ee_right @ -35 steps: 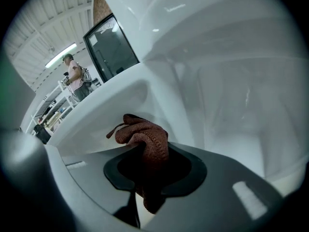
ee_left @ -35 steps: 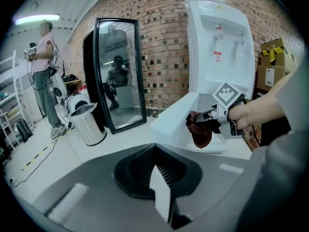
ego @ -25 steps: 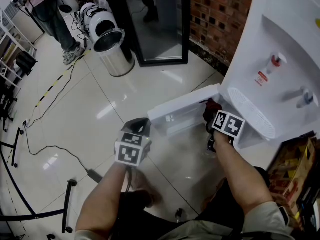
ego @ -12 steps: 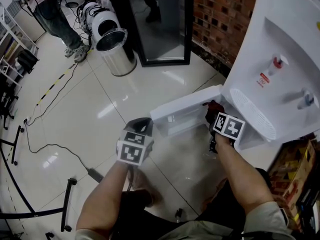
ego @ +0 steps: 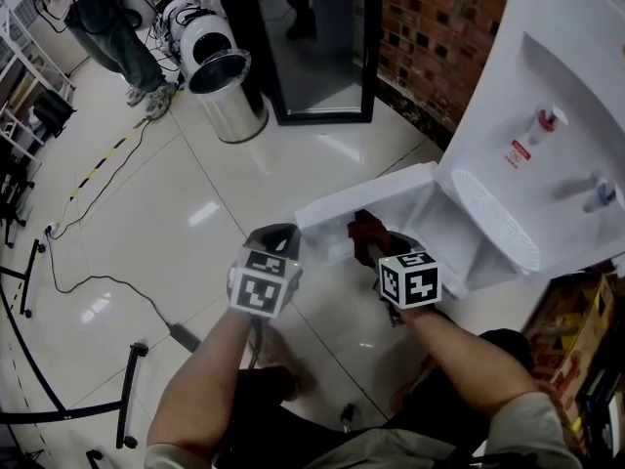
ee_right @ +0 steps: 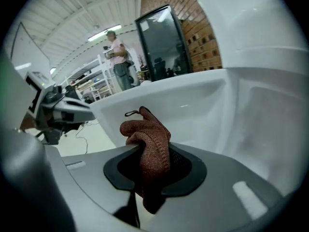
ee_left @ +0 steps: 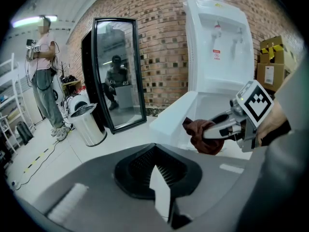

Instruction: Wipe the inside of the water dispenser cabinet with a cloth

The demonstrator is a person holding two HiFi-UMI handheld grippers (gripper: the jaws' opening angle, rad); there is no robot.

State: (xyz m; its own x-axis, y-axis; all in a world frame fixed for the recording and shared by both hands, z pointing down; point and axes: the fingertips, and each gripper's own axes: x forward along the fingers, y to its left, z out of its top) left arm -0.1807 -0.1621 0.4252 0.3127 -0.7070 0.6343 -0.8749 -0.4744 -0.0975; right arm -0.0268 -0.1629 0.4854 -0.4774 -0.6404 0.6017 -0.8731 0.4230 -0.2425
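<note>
The white water dispenser (ego: 547, 106) stands at the right with its low cabinet door (ego: 363, 201) swung open to the left. A reddish-brown cloth (ego: 364, 231) is bunched between the jaws of my right gripper (ego: 374, 250), which is shut on it just in front of the open cabinet (ego: 444, 233), beside the door's inner face. The right gripper view shows the cloth (ee_right: 147, 141) pinched in the jaws, with the white door behind. My left gripper (ego: 278, 240) hangs left of the door, shut and empty. From it I see the cloth (ee_left: 205, 135).
A steel bin (ego: 227, 96) and a black-framed glass door (ego: 312, 42) stand at the back against a brick wall (ego: 430, 37). Cardboard boxes (ego: 576, 340) sit right of the dispenser. A cable (ego: 107, 291) trails over the tiled floor. A person (ego: 107, 27) stands far left.
My right gripper has swung left with the cloth, from the cabinet opening toward the door, and has rolled. The left gripper has kept still.
</note>
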